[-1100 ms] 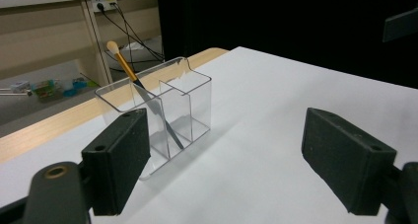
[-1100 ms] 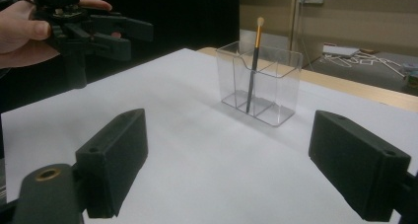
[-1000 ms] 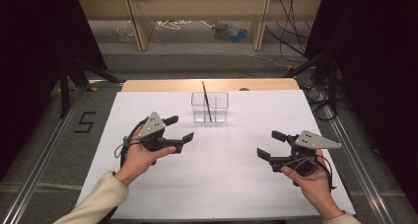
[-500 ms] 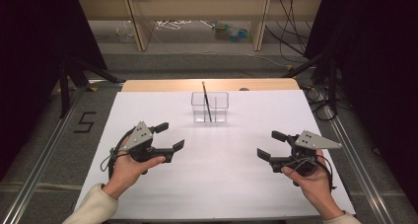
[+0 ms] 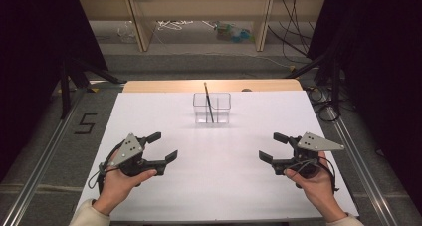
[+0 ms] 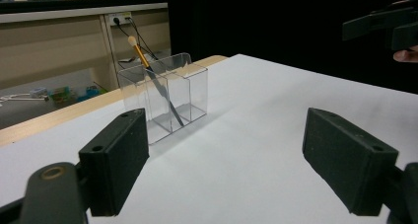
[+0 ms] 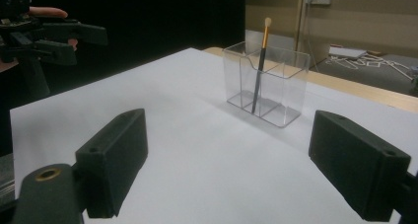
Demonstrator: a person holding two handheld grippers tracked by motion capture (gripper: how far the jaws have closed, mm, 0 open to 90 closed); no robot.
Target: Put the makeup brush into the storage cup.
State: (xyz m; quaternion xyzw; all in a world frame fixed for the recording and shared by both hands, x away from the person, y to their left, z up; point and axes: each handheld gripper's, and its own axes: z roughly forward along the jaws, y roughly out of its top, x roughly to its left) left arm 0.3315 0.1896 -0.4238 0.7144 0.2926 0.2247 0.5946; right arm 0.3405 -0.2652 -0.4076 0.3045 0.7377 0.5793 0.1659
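A: What changed vs a second ago?

B: The left gripper (image 5: 160,147) had pulled back toward the person's side and a bit left. The right gripper (image 5: 271,146) held the same spot. Brush (image 5: 208,101) and clear holder (image 5: 212,108) hadn't moved.

A: Brush orientation?

B: It stood in the holder, at the far middle of the white table (image 5: 214,186). Long axis near upright, slightly tilted; pale tip up, dark end on the holder floor. Probably the middle compartment, but the clear walls made that hard to call.

A: Hands?

B: Left hand (image 5: 117,183) came in from bottom left, jaws wide apart, empty, aimed at the holder. Right hand (image 5: 316,183) mirrored it from bottom right, jaws also spread and empty. Both were well short of the holder.
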